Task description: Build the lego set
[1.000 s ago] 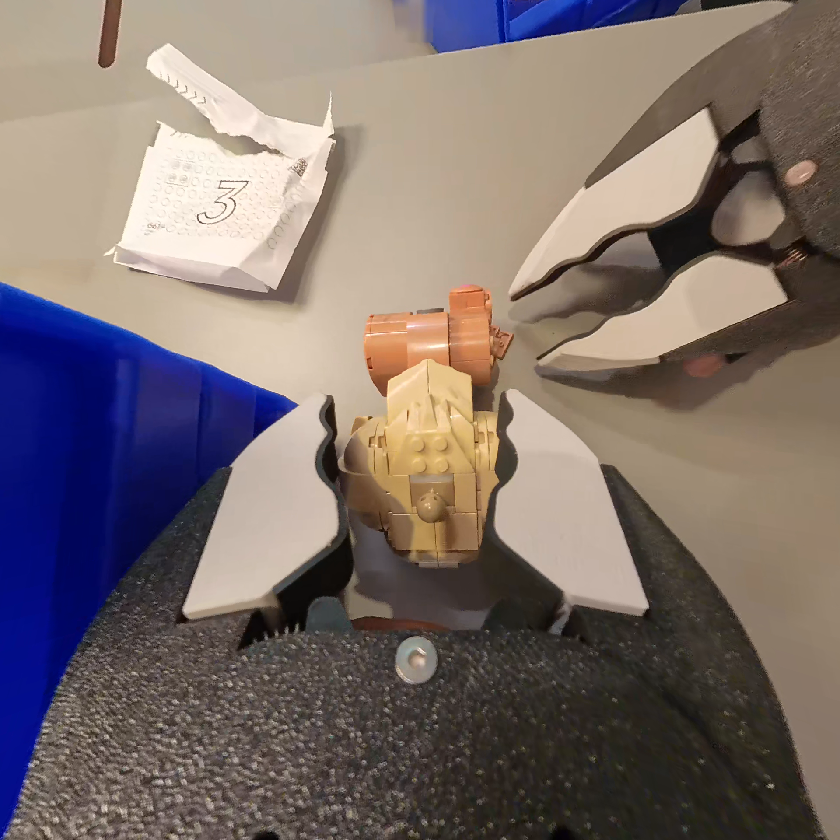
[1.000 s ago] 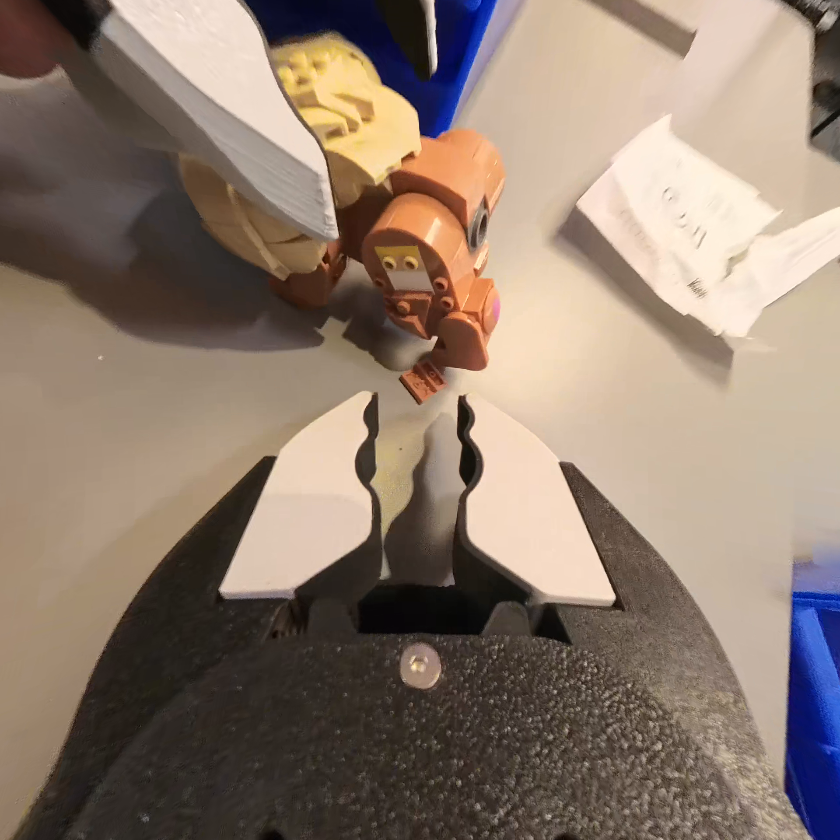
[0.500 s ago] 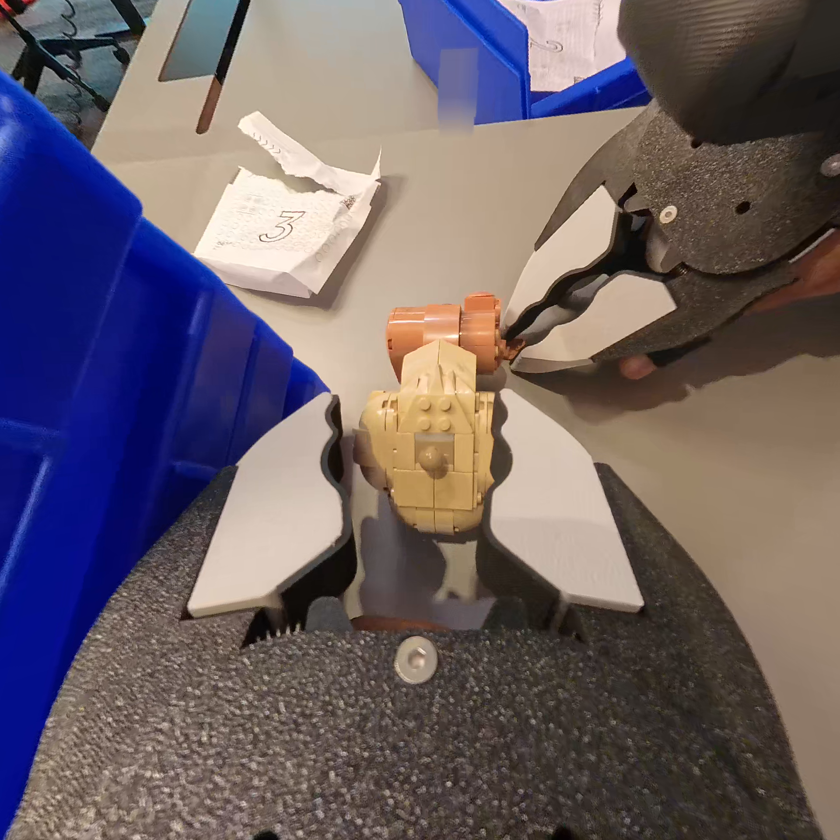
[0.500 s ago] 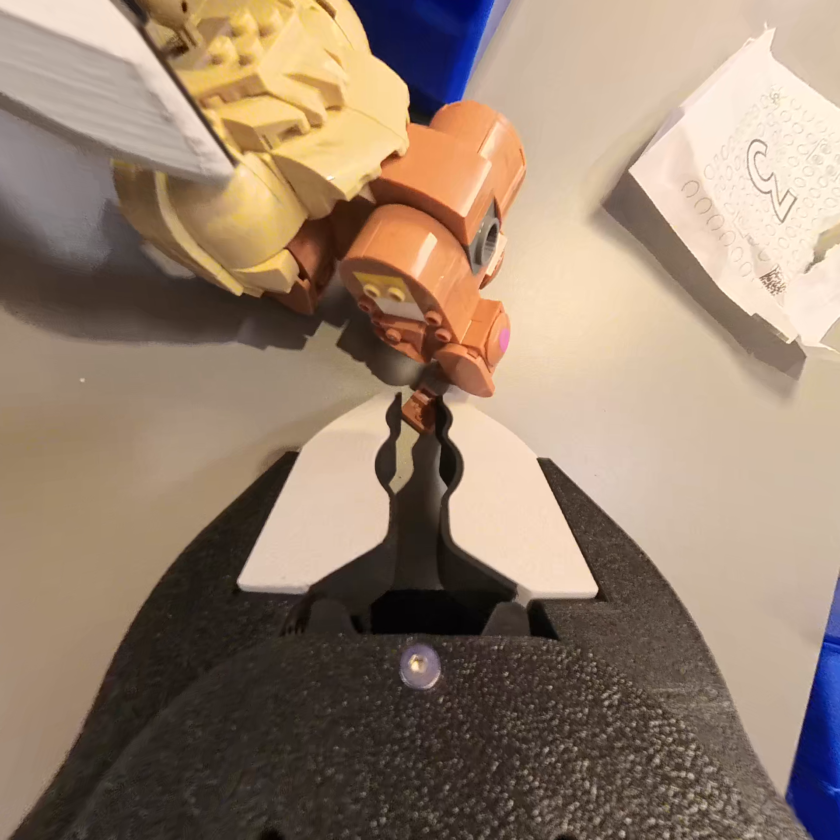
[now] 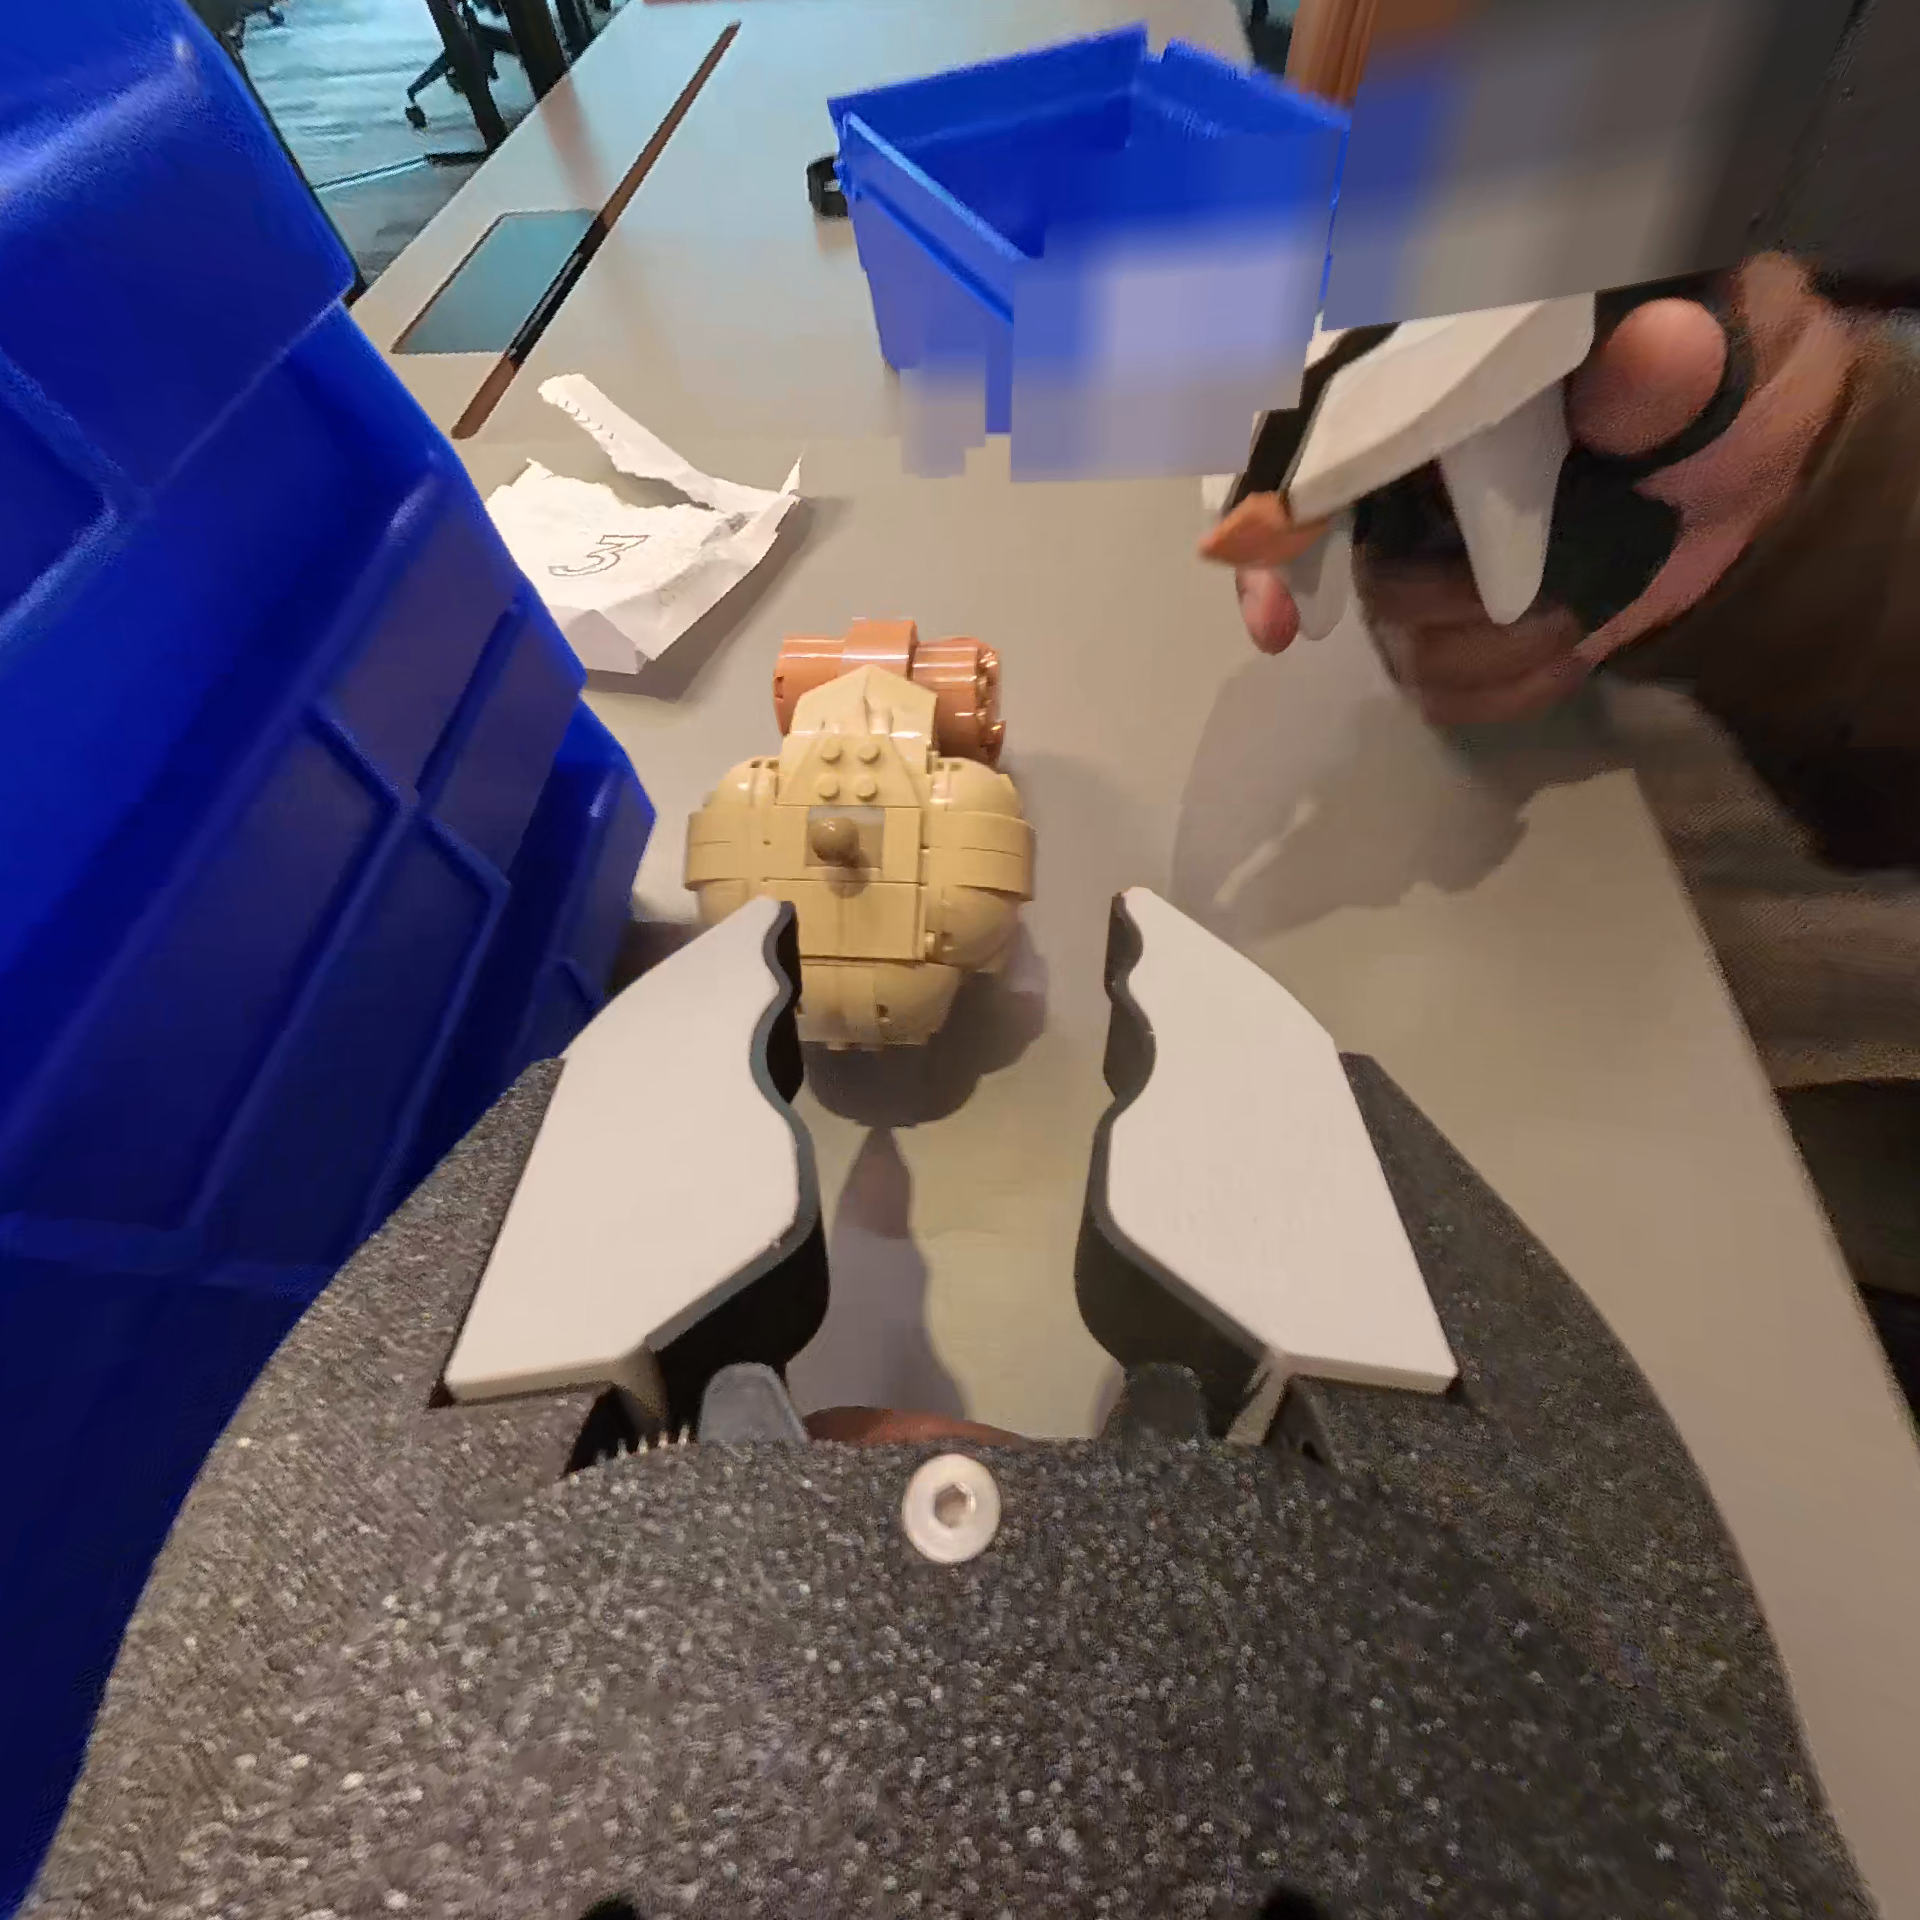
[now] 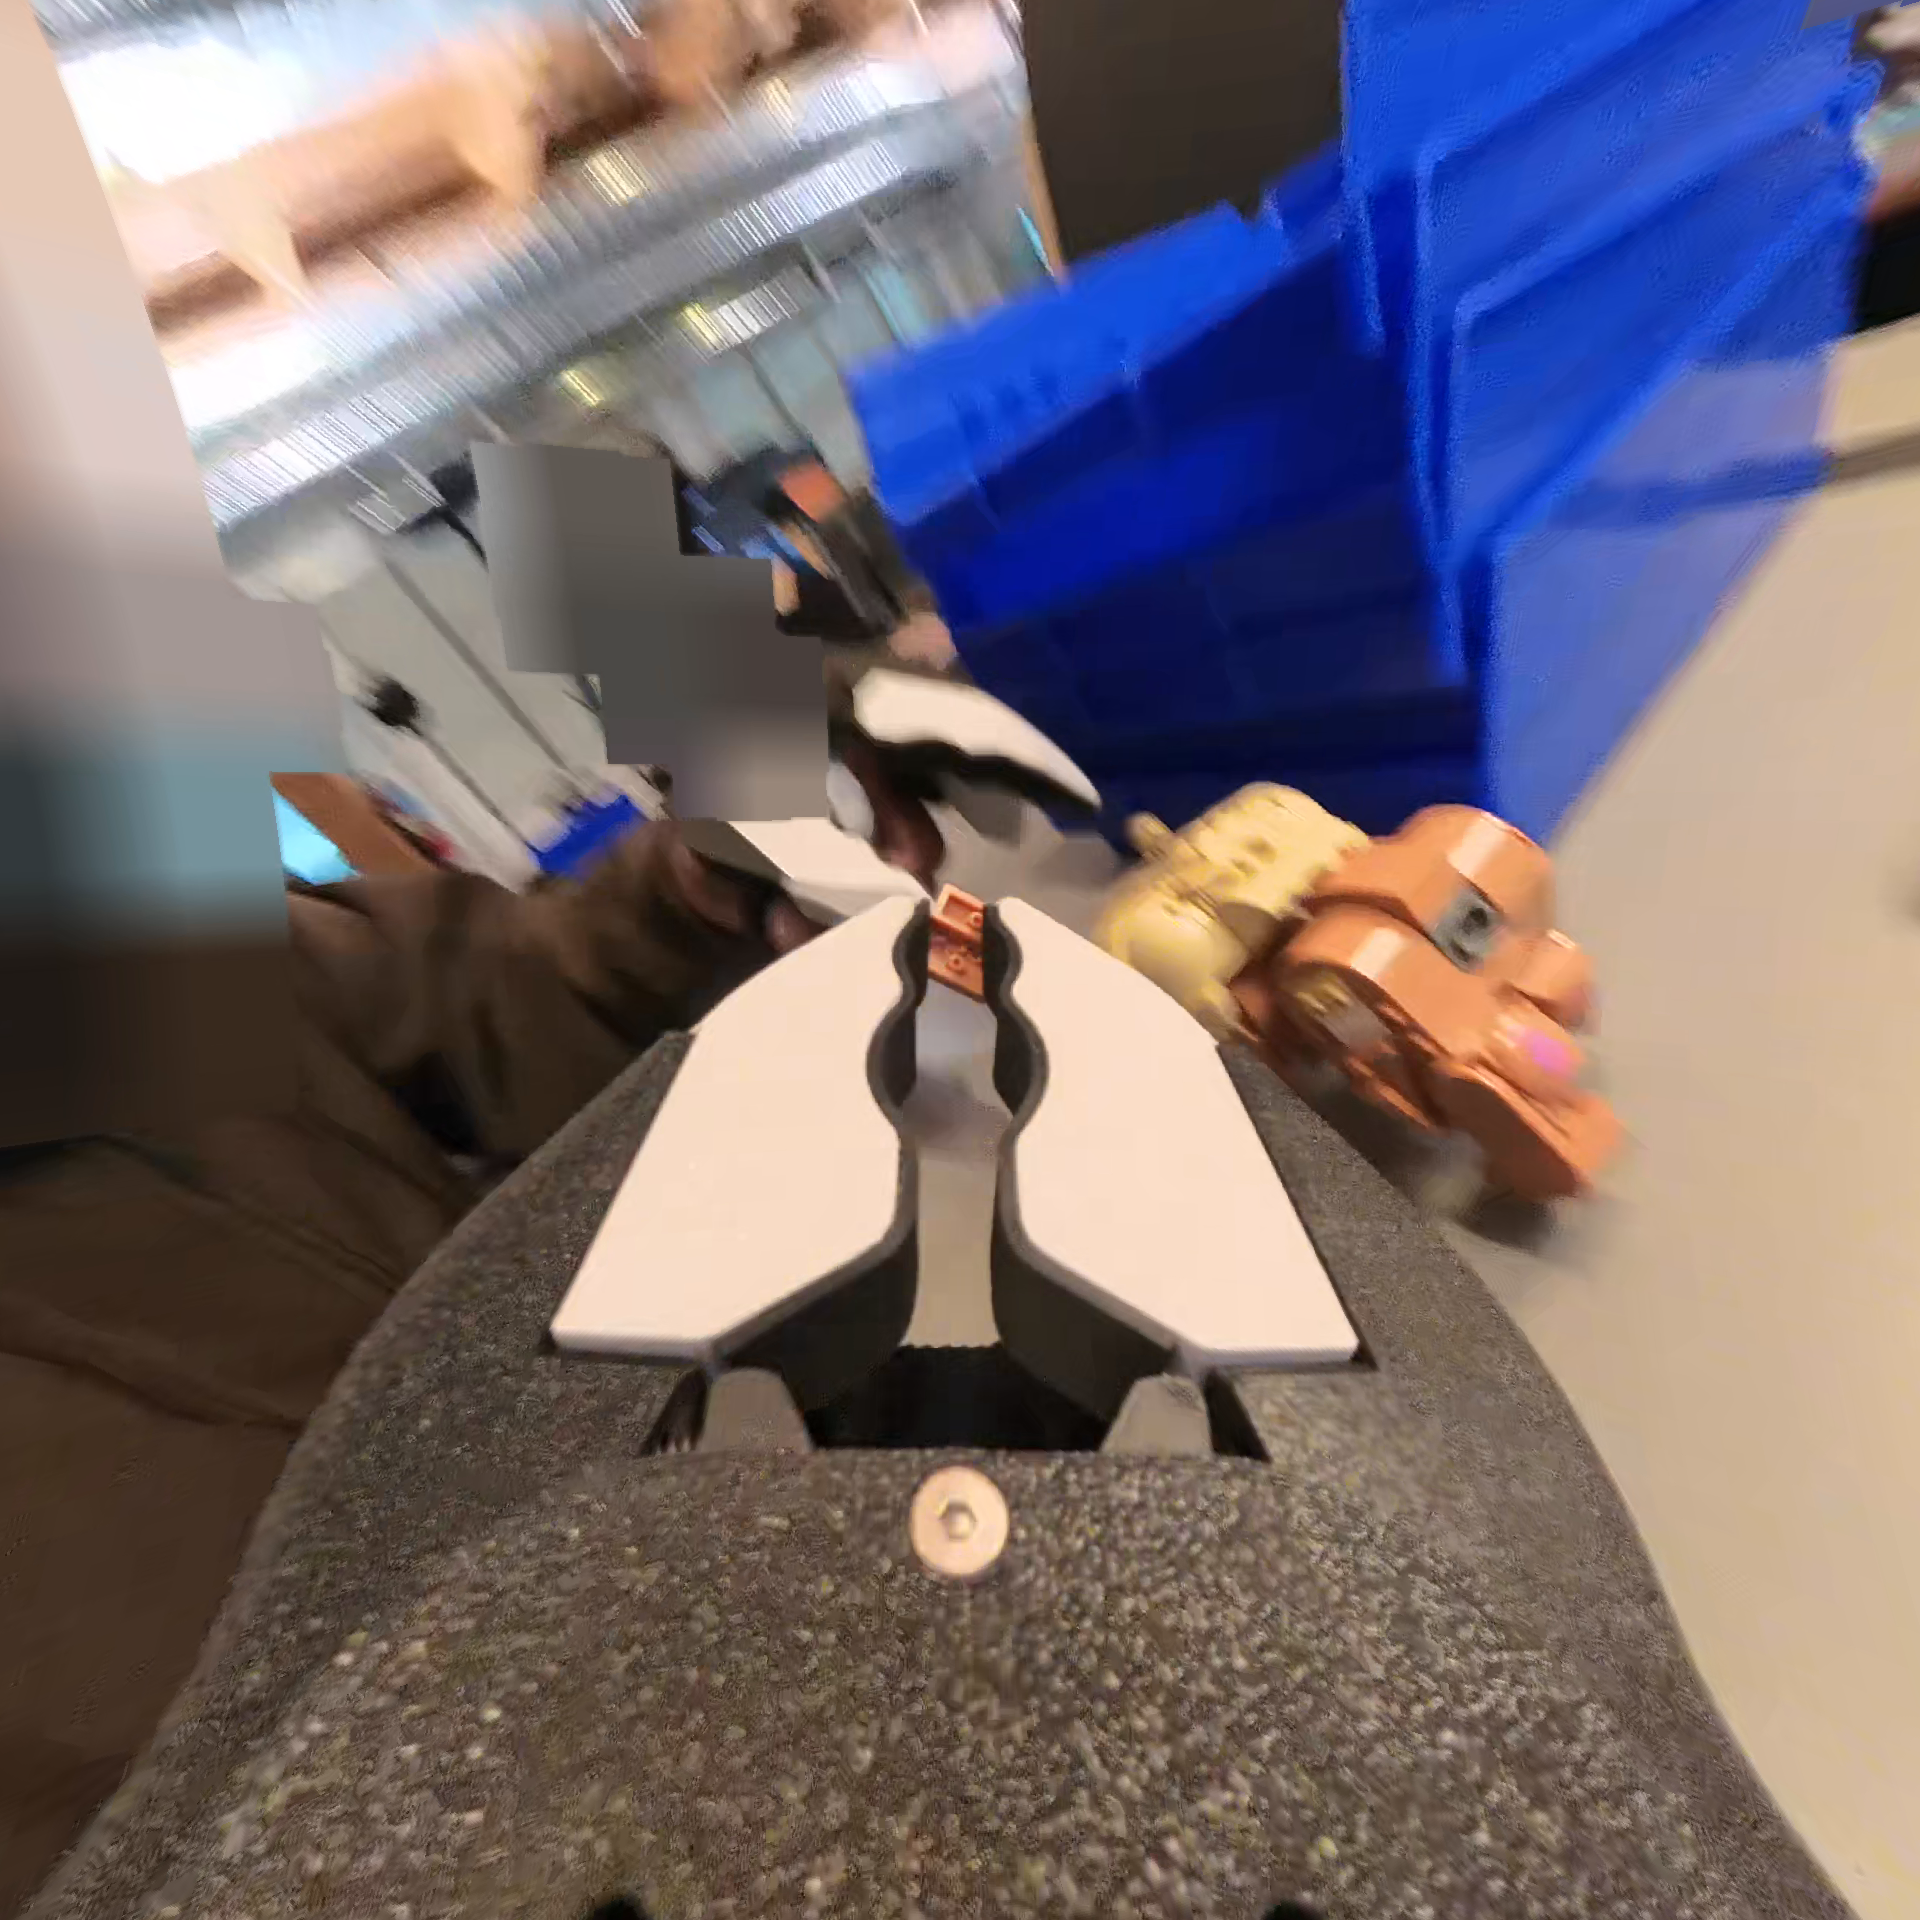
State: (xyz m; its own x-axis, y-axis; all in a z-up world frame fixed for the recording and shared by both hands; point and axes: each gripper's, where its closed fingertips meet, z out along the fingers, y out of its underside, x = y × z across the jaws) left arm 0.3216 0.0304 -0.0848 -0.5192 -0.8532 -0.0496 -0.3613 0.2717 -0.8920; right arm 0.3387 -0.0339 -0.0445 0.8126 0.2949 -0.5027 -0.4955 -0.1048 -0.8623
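Lego model [image 5: 862,831] lies on the worktop [image 5: 1351,1039], just beyond the left tongs [image 5: 951,914], which gape empty. Right tongs [image 6: 958,920] pinch a small brown piece [image 6: 956,940]; steady the model first, then press the piece squarely home.

I'm looking across a long grey table [image 5: 1039,582], matte and evenly lit. A dark rectangular cutout [image 5: 499,281] sits in its top, with a thin brown seam [image 5: 613,208] running away from me. Beyond the table's end I catch office chairs [image 5: 468,52] on a greyish floor [image 5: 322,114]. On my other feed the room is badly smeared: pale streaks of shelving or ceiling lights [image 6: 540,239], can't tell which.
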